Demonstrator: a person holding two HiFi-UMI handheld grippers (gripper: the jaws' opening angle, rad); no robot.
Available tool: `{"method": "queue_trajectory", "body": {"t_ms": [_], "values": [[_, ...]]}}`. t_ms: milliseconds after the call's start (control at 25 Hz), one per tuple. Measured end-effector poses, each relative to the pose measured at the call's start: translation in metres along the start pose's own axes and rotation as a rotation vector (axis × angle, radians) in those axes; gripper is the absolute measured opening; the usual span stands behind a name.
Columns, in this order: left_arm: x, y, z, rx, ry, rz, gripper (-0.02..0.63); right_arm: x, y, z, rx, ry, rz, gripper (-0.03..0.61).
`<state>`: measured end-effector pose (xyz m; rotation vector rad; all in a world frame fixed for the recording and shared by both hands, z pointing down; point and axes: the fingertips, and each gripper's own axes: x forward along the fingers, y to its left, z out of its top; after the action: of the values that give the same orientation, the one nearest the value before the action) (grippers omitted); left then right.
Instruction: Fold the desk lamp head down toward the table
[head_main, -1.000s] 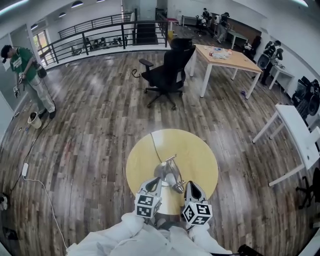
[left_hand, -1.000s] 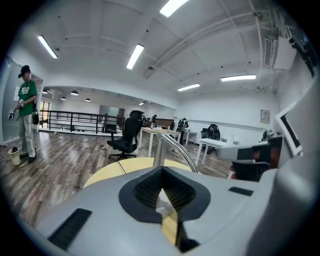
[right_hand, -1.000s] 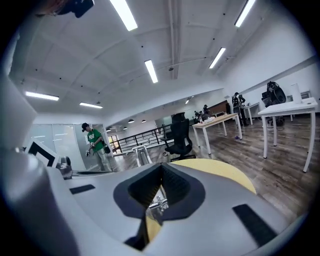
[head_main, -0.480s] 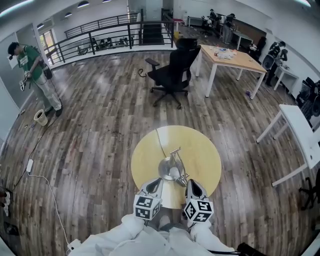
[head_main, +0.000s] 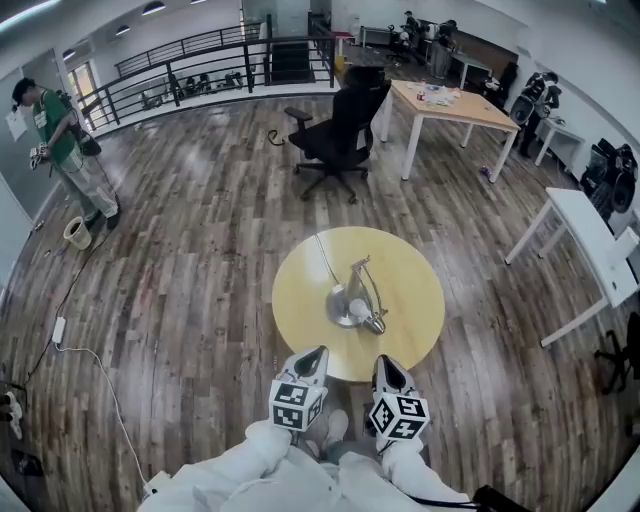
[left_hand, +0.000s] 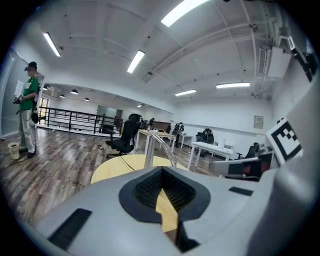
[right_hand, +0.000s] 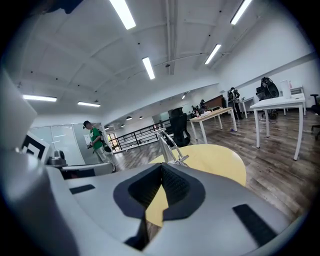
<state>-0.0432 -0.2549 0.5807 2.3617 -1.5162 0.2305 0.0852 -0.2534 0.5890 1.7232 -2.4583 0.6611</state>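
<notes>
A silver desk lamp (head_main: 357, 298) is sitting near the middle of a round yellow table (head_main: 300, 290). Its arm is sloping down, with its head lying close to the tabletop at the 5 o'clock side of its base. Its cord (head_main: 325, 262) is trailing across the table toward 11 o'clock. The left gripper (head_main: 314, 354) and right gripper (head_main: 386, 364) are hovering side by side at the table's 6 o'clock edge, both clenched tight on nothing and clear of the lamp. Beyond the table, a black office chair (head_main: 340, 130) is standing at 12 o'clock and a person in green (head_main: 60, 140) at 10 o'clock.
</notes>
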Motion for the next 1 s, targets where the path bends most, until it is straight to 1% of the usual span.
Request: {"method": "queue_trajectory", "body": {"t_ms": [160, 280, 360, 480, 560, 640, 720, 800, 920, 1000], "values": [[-0.03, -0.011, -0.012, 0.002, -0.004, 0.0, 0.0, -0.02, 0.017, -0.009, -0.002, -0.006, -0.001, 0.012], [-0.042, -0.016, -0.012, -0.016, -0.019, 0.015, 0.0, -0.028, 0.033, -0.001, -0.053, -0.027, 0.025, 0.012], [-0.044, -0.018, -0.011, -0.028, -0.022, 0.03, 0.0, -0.031, 0.04, 0.004, -0.094, -0.035, 0.042, 0.012], [-0.044, -0.024, -0.008, -0.045, -0.026, 0.04, 0.0, -0.034, 0.041, 0.012, -0.115, -0.042, 0.062, 0.012], [-0.044, -0.025, -0.004, -0.032, -0.036, 0.043, 0.0, -0.036, 0.044, 0.019, -0.132, -0.058, 0.072, 0.012], [-0.043, -0.027, -0.002, -0.032, -0.035, 0.047, 0.0, -0.037, 0.042, 0.022, -0.149, -0.058, 0.065, 0.012], [-0.042, -0.032, -0.002, -0.033, -0.035, 0.034, 0.0, -0.037, 0.036, 0.022, -0.163, -0.047, 0.05, 0.012], [-0.039, -0.036, -0.001, -0.011, -0.038, 0.009, 0.0, -0.033, 0.032, 0.021, -0.172, -0.041, 0.032, 0.012], [-0.036, -0.035, 0.003, 0.024, -0.052, -0.029, 0.0, -0.025, 0.035, 0.02, -0.16, -0.054, 0.025, 0.012], [-0.037, -0.031, 0.005, 0.041, -0.053, -0.032, 0.0, -0.021, 0.04, 0.019, -0.163, -0.056, 0.025, 0.012]]}}
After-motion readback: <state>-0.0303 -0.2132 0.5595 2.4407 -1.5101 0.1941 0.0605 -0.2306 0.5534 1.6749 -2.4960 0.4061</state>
